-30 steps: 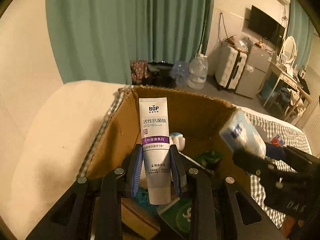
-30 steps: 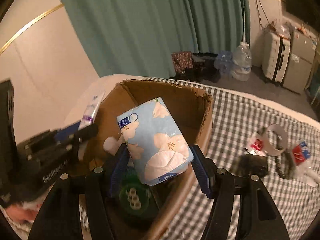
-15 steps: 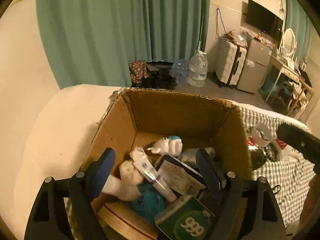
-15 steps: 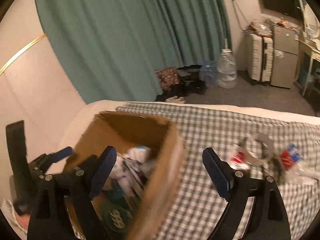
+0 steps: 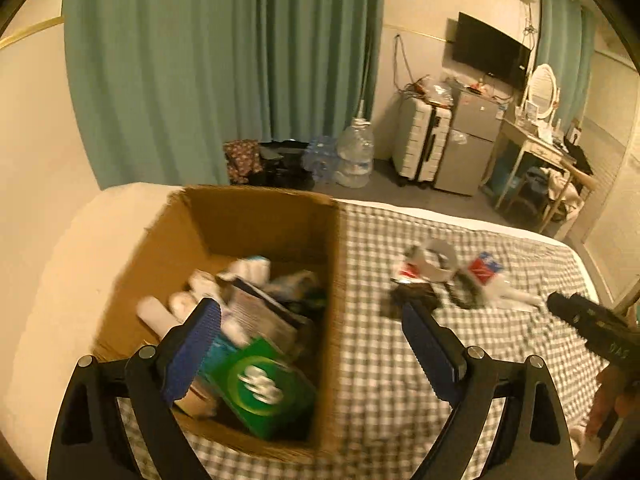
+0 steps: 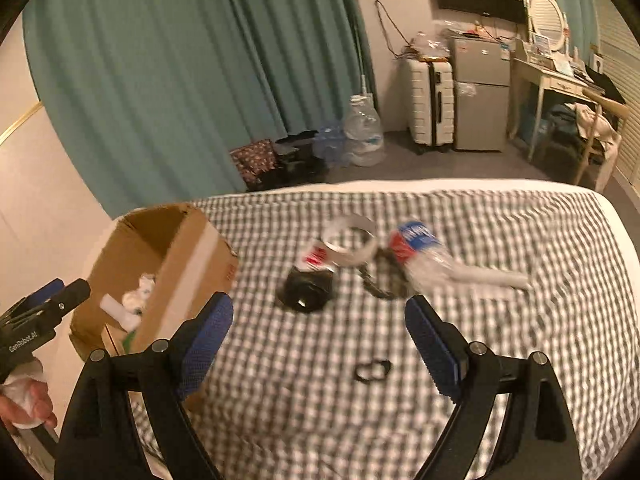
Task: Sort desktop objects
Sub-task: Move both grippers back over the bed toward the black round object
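An open cardboard box stands on the checked cloth at the left, holding a green packet, a white tube and several other items. My left gripper is open and empty above the box's right wall. My right gripper is open and empty above the cloth. On the cloth lie a tape roll, a black object, a red-and-blue packet, a dark coiled item and a small black ring.
The checked cloth covers a bed whose far edge drops to the floor. Beyond are green curtains, a water jug, a white suitcase, a small fridge and a desk.
One second ago my left gripper held a toothpaste tube and my right a tissue pack over the box. Both have opened and let go, and both have swung right toward the cloth.
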